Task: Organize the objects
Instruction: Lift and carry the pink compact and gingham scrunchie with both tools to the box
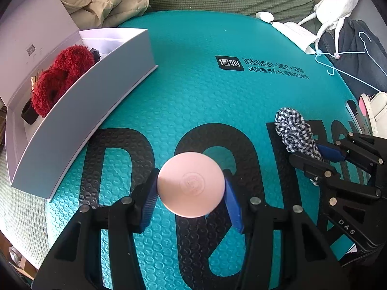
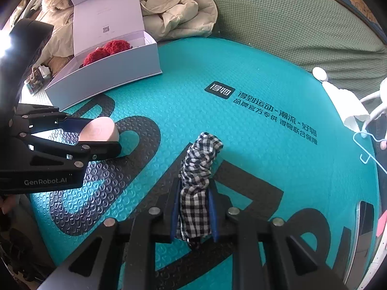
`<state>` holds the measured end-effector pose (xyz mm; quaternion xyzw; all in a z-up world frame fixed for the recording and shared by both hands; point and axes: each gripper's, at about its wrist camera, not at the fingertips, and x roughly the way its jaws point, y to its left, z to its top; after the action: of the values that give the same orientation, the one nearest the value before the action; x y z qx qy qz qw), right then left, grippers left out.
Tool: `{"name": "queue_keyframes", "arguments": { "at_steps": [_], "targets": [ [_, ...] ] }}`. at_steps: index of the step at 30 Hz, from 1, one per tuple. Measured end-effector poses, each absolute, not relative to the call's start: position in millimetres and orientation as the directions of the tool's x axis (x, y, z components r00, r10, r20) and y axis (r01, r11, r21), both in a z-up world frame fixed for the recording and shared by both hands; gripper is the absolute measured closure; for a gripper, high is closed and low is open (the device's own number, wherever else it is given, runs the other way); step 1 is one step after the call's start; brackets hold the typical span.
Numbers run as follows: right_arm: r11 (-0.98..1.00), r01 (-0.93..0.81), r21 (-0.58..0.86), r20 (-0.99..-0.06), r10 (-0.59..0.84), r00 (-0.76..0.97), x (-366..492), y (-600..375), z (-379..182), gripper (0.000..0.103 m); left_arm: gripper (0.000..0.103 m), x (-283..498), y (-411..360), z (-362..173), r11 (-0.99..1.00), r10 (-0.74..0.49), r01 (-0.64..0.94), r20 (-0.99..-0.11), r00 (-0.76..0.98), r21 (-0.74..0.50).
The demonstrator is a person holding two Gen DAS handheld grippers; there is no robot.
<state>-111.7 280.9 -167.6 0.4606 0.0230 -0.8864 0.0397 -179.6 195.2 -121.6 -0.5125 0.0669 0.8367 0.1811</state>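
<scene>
- My left gripper (image 1: 191,191) has its blue pads pressed on the two edges of the round, flat, pale pink plastic compact (image 1: 190,184), jaws about a third open. It sits just above the teal embossed foam mat (image 1: 193,91), near the long front wall of the open white cardboard box (image 1: 79,120).
- My right gripper (image 2: 194,207) is fully closed on one end of the black-and-white checked fabric scrunchie (image 2: 199,169); the free end droops forward over the mat, farther from the white box than the compact.
- The white box already holds a fluffy red scrunchie (image 1: 60,79) and a black band (image 1: 28,114) at its near end.
- Risk one: the compact's smooth rim is pinched on a narrow line, so I judge it could twist or pop out if I tilt the left gripper while crossing the box wall.
- Risk two: the limp scrunchie could snag on the box's front wall, nudging the light box along the mat.
- Risk three: both grippers heading for the box together could collide, since they sit close side by side.
- Risk four: a drop from height onto the red scrunchie could bounce the compact out.
</scene>
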Motion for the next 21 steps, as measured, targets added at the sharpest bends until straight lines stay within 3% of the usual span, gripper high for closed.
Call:
{"name": "queue_keyframes", "arguments": {
  "at_steps": [21],
  "targets": [
    [-0.968, 0.252, 0.011, -0.805, -0.158, -0.571, -123.0, 243.3, -144.9, 0.083, 0.054, -173.6, 156.6, -96.6, -0.96, 0.223, -0.255, -0.862, -0.455, -0.114]
  ]
}}
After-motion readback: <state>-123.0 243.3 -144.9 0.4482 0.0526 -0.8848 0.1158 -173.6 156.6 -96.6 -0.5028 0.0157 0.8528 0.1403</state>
